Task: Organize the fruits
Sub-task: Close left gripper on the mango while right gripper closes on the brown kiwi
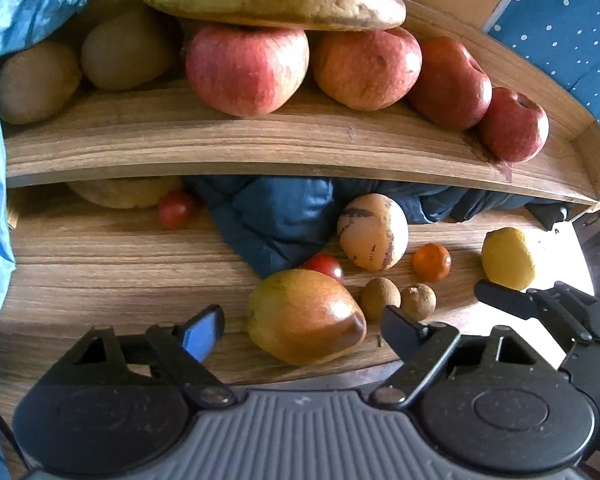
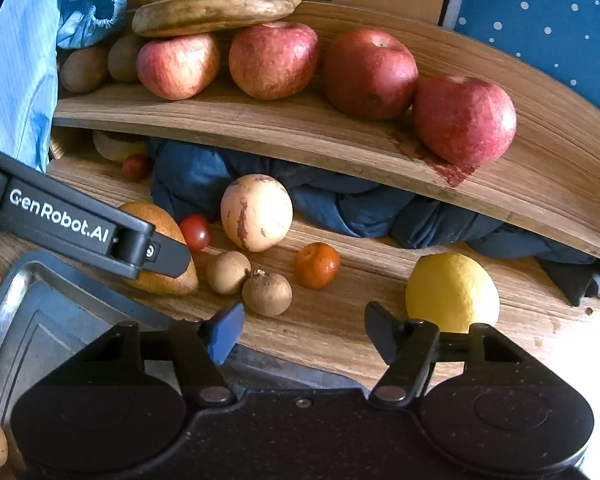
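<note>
My left gripper (image 1: pixel 300 330) is open, its jaws on either side of a mango (image 1: pixel 304 316) on the lower wooden shelf (image 1: pixel 100 264). My right gripper (image 2: pixel 300 328) is open and empty, just in front of two small brown fruits (image 2: pixel 266 292), with a lemon (image 2: pixel 452 292) to its right. A pale striped melon (image 2: pixel 256 212), a mandarin (image 2: pixel 317 266) and a cherry tomato (image 2: pixel 195 232) lie behind. Several red apples (image 2: pixel 368 72), kiwis (image 1: pixel 36 80) and bananas (image 2: pixel 216 8) sit on the upper shelf (image 2: pixel 300 128).
A dark blue cloth (image 1: pixel 276 216) is bunched at the back of the lower shelf. A second cherry tomato (image 1: pixel 175 209) and a pale fruit lie back left. A metal tray (image 2: pixel 40 320) sits lower left in the right wrist view. A light-blue sleeve (image 2: pixel 16 80) hangs left.
</note>
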Action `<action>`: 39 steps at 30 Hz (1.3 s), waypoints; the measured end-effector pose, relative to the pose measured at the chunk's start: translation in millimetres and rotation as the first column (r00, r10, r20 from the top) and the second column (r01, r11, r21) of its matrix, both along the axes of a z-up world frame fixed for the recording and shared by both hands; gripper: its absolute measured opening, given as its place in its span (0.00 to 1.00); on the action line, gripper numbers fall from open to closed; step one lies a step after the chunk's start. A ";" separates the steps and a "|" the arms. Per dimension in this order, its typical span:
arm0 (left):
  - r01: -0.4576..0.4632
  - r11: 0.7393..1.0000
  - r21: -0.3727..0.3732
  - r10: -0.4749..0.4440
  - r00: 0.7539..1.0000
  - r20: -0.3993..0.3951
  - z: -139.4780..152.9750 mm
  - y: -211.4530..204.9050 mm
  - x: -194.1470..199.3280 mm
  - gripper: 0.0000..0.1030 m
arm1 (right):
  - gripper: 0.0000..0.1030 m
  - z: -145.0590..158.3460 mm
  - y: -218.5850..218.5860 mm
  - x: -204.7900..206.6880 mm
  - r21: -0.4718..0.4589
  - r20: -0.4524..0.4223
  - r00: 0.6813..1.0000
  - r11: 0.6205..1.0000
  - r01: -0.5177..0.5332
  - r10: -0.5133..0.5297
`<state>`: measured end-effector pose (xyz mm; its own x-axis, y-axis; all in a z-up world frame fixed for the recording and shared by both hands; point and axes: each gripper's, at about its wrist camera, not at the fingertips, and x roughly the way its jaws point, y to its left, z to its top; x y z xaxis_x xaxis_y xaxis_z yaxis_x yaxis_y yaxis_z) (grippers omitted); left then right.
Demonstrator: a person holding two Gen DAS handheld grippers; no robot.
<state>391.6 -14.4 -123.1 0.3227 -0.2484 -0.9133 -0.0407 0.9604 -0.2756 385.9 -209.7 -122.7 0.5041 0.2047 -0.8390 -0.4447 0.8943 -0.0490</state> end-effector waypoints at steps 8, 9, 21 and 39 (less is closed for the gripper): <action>0.001 1.000 -0.018 -0.002 1.000 -0.009 -3.1 -4.1 2.3 0.74 | 0.61 -3.6 4.2 5.6 0.015 -0.018 1.000 1.000 -0.019 0.019; -0.001 1.000 -0.018 0.000 1.000 -0.009 -3.4 -3.9 2.7 0.74 | 0.57 -3.9 4.6 6.3 0.018 -0.019 1.000 1.000 -0.022 0.023; -0.009 1.000 -0.016 0.009 1.000 -0.011 -3.8 -2.0 4.9 0.68 | 0.37 -5.9 7.9 11.5 0.058 -0.027 0.999 0.997 -0.046 0.047; -0.015 1.000 -0.012 0.015 1.000 -0.003 -2.0 -3.7 1.4 0.65 | 0.28 -3.2 4.2 11.8 0.090 -0.037 0.998 0.995 -0.053 0.056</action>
